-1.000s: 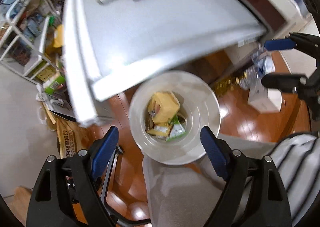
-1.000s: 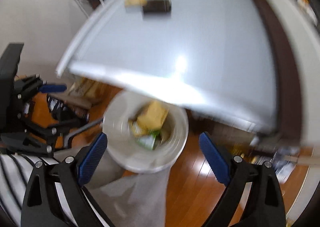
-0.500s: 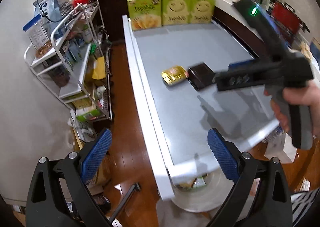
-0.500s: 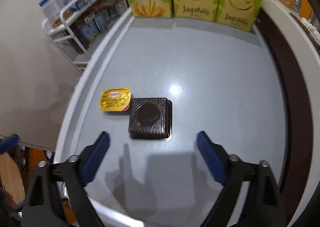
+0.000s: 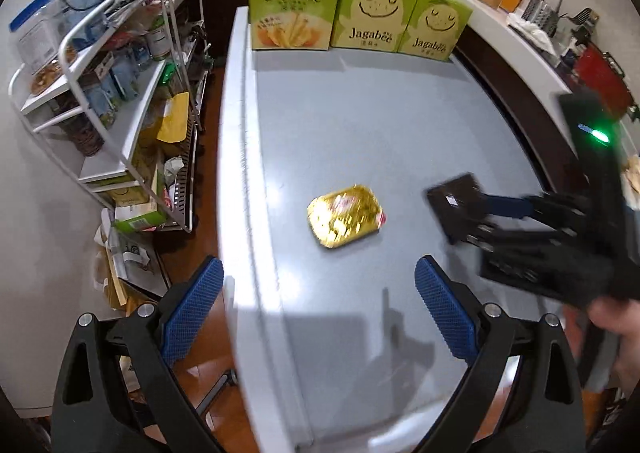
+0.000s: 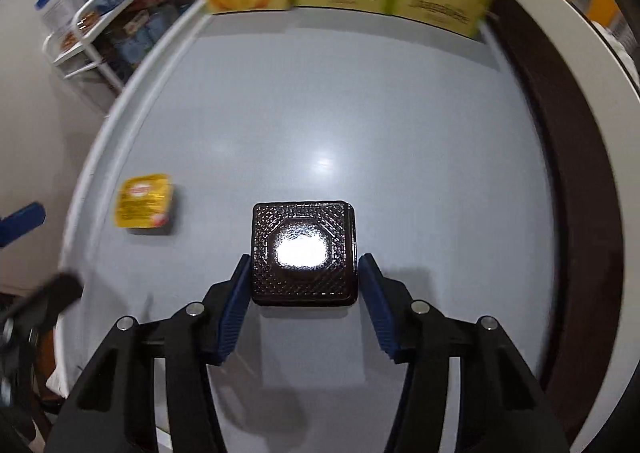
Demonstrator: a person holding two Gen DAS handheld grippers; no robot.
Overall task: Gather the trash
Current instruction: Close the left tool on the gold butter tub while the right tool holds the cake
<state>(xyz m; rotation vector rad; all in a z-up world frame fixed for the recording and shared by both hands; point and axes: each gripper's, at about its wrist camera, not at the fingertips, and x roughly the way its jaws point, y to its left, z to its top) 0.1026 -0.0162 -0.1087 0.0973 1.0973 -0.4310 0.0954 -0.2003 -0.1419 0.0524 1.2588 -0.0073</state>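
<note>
Now your left gripper (image 5: 316, 305) hangs wide apart, empty, over the table's (image 5: 380, 125) near edge, the gold foil pack (image 5: 345, 215) just beyond its fingertips. Rightward, your right gripper (image 6: 304, 289) is closing around the dark square tray (image 6: 304, 251); its pads flank the tray without clearly pressing.

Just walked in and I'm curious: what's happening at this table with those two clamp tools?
A person is clearing trash off the grey table with two hand-held grippers. The right gripper is closing around a dark square tray but hasn't clamped it yet. The left gripper hovers open near a gold foil packet. Three green snack boxes stand at the far end.
</note>
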